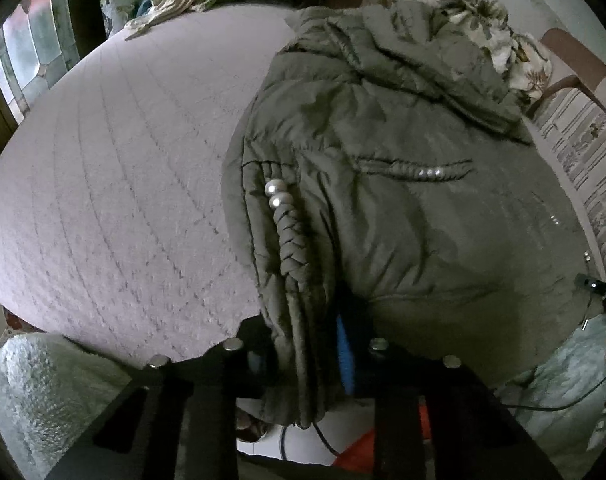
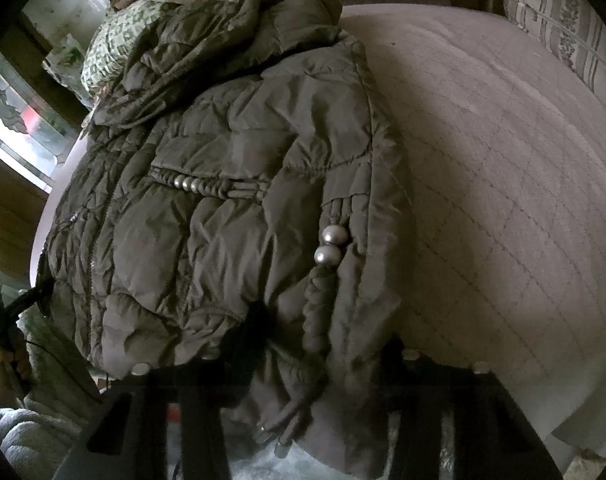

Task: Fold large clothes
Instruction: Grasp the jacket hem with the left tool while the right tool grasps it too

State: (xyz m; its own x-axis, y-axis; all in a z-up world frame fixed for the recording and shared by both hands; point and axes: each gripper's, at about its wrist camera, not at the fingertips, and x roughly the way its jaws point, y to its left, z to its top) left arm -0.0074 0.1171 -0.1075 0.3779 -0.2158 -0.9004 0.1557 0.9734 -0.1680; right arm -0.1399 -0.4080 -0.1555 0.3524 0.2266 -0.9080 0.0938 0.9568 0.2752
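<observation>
The olive-green quilted puffer jacket [image 1: 403,200] lies spread on the pale pink quilted bed cover [image 1: 115,200], its hood toward the patterned pillows at the head of the bed and its hem hanging over the near edge. It looks light, soft and bulky; the slick shell will likely slip and spring back, so the seamed hem corners and the braided cord trim with two silver beads [image 1: 277,196] give the firmest purchase. The left tool [image 1: 303,360] is clamped on the hem beside that trim. The right tool [image 2: 307,376] has jacket hem between its fingers, apparently pinched, though shadow hides the pads. Both sleeves and the zip are hard to make out.
</observation>
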